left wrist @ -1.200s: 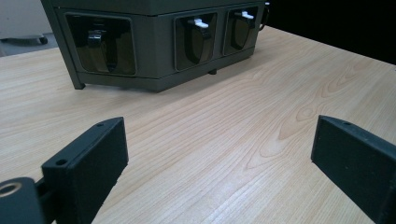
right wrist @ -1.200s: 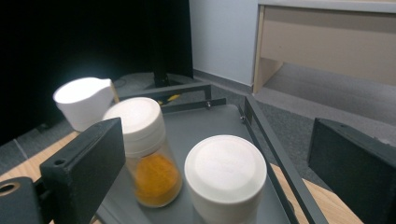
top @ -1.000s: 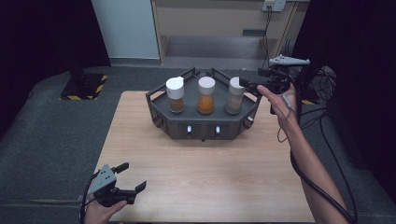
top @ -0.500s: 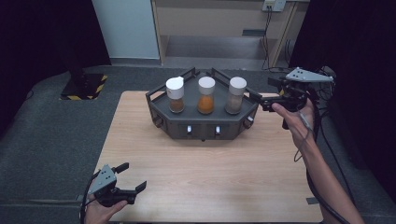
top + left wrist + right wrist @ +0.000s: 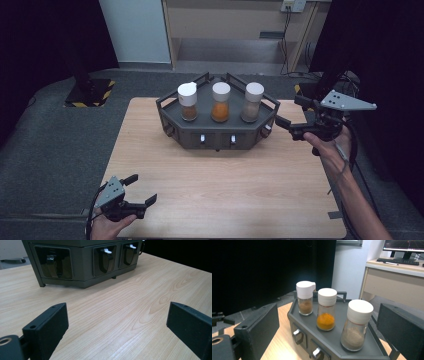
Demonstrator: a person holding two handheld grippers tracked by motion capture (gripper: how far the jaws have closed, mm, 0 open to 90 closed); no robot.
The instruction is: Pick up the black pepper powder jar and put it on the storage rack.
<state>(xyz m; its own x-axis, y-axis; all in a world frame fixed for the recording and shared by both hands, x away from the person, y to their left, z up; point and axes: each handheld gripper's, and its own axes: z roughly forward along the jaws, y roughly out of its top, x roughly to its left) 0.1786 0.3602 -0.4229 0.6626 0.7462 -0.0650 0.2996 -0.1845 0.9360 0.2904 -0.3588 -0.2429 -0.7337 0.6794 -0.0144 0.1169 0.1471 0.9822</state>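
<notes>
Now the right tool (image 5: 288,123), jaws apart, has drawn back from the grey-spice jar (image 5: 252,102).

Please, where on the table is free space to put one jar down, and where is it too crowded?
Free: the wide bare wood of the table between the rack front and the near edge, right of the left gripper; also the strip left of the rack. Crowded: the rack top, where the three jars stand in a row, and the rack's right end, where the right gripper hovers.

Right gripper (image 5: 286,123) beside rack (image 5: 218,134), three jars (image 5: 220,102) upright
</notes>
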